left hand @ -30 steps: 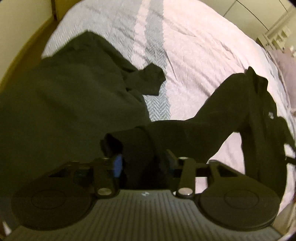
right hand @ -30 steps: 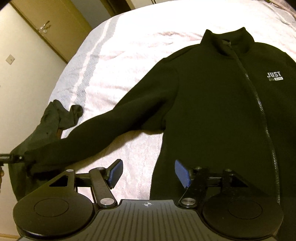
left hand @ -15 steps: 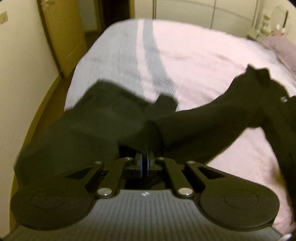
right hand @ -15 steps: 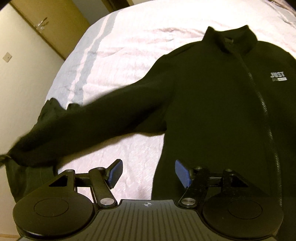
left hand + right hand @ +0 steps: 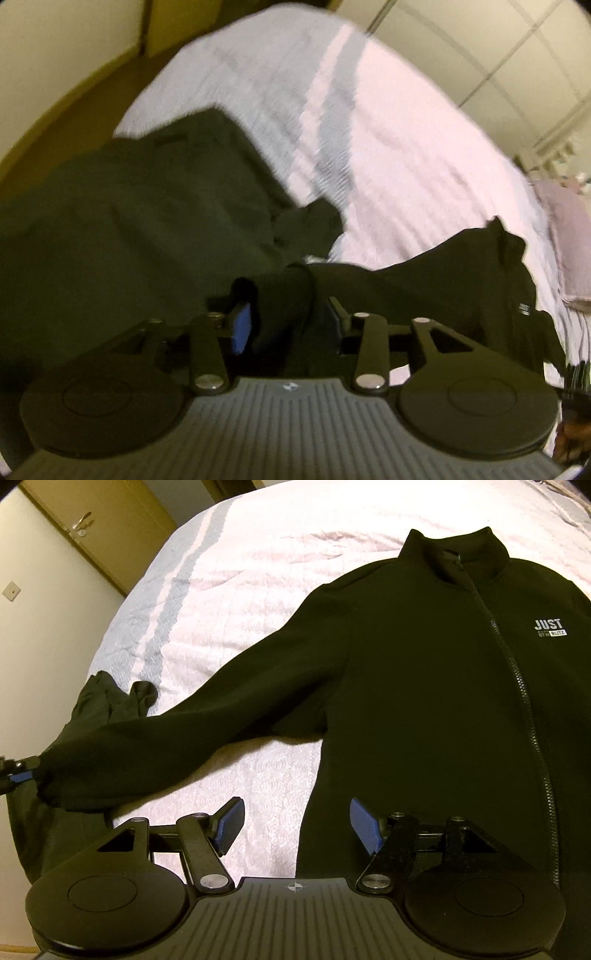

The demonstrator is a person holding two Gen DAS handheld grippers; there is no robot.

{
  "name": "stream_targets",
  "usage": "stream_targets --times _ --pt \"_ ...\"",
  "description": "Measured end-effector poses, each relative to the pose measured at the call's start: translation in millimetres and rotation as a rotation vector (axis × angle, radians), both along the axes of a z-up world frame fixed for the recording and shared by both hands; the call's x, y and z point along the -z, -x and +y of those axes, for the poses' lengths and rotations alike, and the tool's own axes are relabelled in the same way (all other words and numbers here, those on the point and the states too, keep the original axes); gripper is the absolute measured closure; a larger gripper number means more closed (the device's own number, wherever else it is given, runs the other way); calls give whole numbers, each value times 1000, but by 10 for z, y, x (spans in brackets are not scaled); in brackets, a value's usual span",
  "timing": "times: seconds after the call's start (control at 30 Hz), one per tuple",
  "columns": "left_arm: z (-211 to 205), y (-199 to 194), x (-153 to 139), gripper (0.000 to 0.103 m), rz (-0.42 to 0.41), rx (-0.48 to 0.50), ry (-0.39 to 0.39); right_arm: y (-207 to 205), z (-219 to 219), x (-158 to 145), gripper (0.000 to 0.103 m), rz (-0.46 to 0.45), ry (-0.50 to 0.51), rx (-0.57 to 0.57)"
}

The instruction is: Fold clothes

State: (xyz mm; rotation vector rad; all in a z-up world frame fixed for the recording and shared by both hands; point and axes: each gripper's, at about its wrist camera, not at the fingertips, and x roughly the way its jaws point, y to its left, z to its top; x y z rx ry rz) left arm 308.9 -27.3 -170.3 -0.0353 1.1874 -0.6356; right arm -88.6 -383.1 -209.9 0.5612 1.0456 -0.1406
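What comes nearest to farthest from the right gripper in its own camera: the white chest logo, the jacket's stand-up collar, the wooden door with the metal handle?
From the right gripper:
1. White chest logo, right side of the black jacket.
2. Stand-up collar, top of the jacket.
3. Wooden door, far upper left, beyond the bed.

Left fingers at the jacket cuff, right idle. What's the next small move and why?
Probably close the left gripper on the sleeve cuff again, then carry it across onto the jacket chest. The left fingers have just been opening with the cuff between them, so the hold looks loose. The sleeve lies stretched out sideways on the bed, unfolded. The right gripper hangs open over the hem, holding nothing.
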Motion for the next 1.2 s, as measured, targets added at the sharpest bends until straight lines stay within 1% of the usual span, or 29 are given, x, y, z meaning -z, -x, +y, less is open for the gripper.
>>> stream_targets --times 0.03,0.07,0.13,0.17,0.23,0.3,0.33,0.37,0.4,0.47,0.53,0.57,0.6,0.63,0.67,0.73,0.77,0.8,0.83,0.9,1.0,1.07,1.1,1.13,1.17,1.2 --pt "-33 -6 3 102 -30 -7 -41 6 6 -1 36 -1 1 0" --pt "-65 -11 4 102 -61 -15 -82 12 8 -5 36 -1 2 1" --pt "-44 41 -87 102 -179 -41 -107 39 -4 -24 36 -10 5 6" --pt "-28 41 -97 102 -195 -52 -121 60 -15 -29 36 -15 11 11" --pt "-21 33 -29 102 -174 -46 -164 111 -62 -16 36 -9 13 34" --pt "-44 43 76 101 -127 4 -220 170 -120 18 36 5 9 64" --pt "-46 62 87 98 -123 27 -245 203 -149 31 36 11 7 77" --pt "-31 98 63 97 -142 32 -268 233 -177 40 36 17 6 89" --pt "15 131 26 94 -165 19 -283 261 -204 39 36 19 6 99" --pt "117 186 -43 94 -220 -14 -310 331 -257 47 36 28 8 114" --pt "157 321 -167 93 -310 -17 -319 413 -308 66 36 40 11 126" --pt "150 402 -239 93 -355 7 -320 461 -326 83 36 50 15 128" --pt "99 517 -280 91 -395 58 -311 504 -334 101 36 59 16 124" --pt "26 628 -292 85 -418 123 -295 548 -331 129 36 72 15 114" --pt "-72 747 -280 83 -438 204 -285 581 -310 159 36 84 14 95" --pt "-329 1020 -171 78 -491 405 -316 610 -199 212 36 94 18 29" --pt "-464 1146 -75 77 -521 504 -348 612 -122 236 36 94 20 -12" --pt "-580 1276 37 74 -559 611 -385 598 -22 261 36 91 22 -59" --pt "-696 1404 149 74 -597 717 -423 580 78 283 36 86 25 -103" --pt "-861 1591 418 74 -691 895 -535 511 303 314 36 64 48 -186" --pt "-955 1625 718 74 -808 1034 -692 370 671 390 36 57 117 -326" --pt "-1017 1646 915 77 -884 1125 -798 309 887 481 36 86 192 -416" --pt "-1026 1617 948 87 -900 1136 -833 290 980 557 36 118 217 -463" --pt "-1030 1577 938 92 -905 1128 -848 283 1056 630 36 150 240 -506" --pt "-1035 1538 927 92 -910 1119 -862 294 1105 698 36 181 262 -543" --pt "-1038 1508 886 93 -918 1088 -867 305 1153 766 45 212 283 -579"
